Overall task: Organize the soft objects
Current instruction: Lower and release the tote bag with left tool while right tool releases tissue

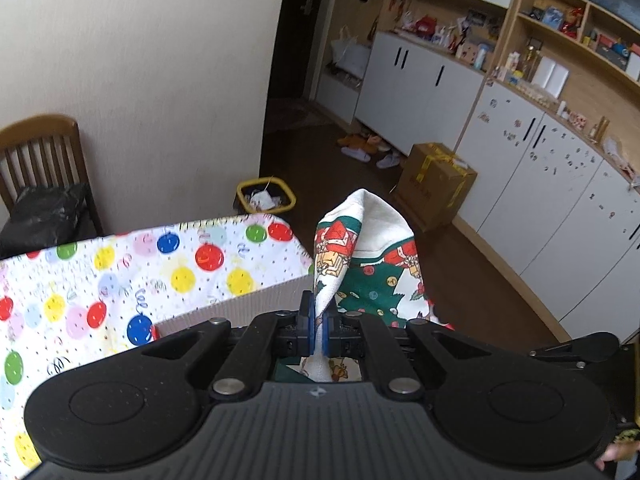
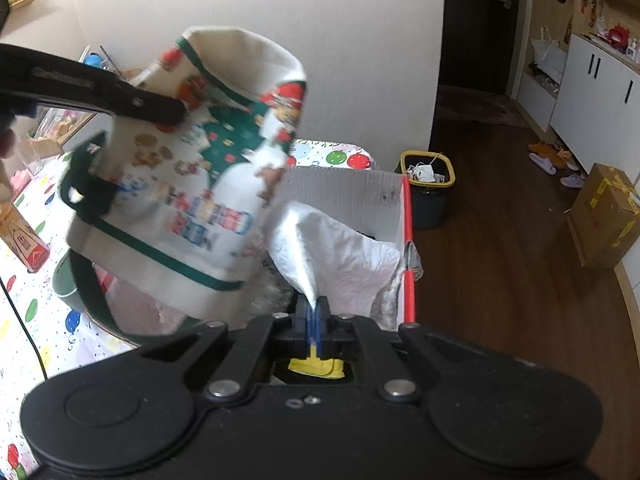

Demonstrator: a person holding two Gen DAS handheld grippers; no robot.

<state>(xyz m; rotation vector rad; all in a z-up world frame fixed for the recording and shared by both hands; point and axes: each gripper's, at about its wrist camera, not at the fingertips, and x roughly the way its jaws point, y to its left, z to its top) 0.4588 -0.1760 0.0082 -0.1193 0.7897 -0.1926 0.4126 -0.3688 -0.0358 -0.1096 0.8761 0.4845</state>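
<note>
My left gripper is shut on a fold of a cream Christmas-print cloth bag with green trim, which rises above the blue pads. In the right wrist view the same bag hangs in the air at the left, blurred, pinched by the left gripper, with its dark green handles drooping. My right gripper is shut on a corner of a white quilted cloth. That cloth hangs into an open cardboard box, white inside and red outside. A yellow scrap shows under the right pads.
The balloon-print tablecloth covers the table at the left. Beyond it stand a wooden chair, a yellow-rimmed bin and a brown carton on the floor, and white cabinets. A green cup and a red-and-white carton stand on the table.
</note>
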